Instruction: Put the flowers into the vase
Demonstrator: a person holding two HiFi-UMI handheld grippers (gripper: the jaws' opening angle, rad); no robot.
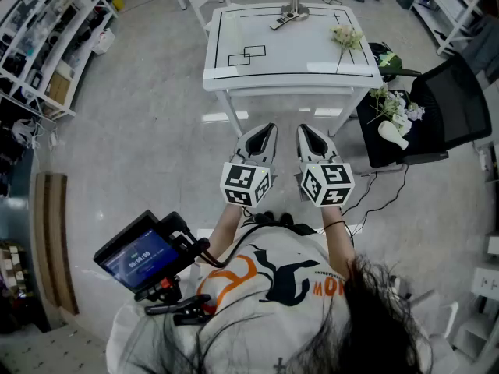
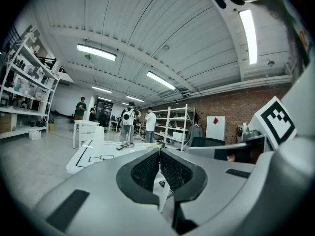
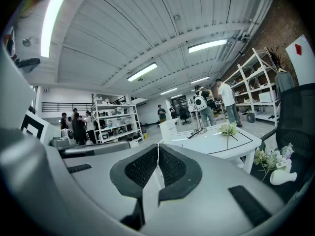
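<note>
Pale flower (image 1: 346,36) on white table (image 1: 234,72); white vase (image 1: 394,136) lying sideways.

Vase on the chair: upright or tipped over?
Tipped: the vase lies on its side on the black chair seat, flowers beside it.

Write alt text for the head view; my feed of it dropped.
The left gripper and right gripper are shut and empty, held side by side short of a white table. One flower lies near the table's far right corner; a bunch of flowers and a white vase lie on a black chair right of the table.
</note>
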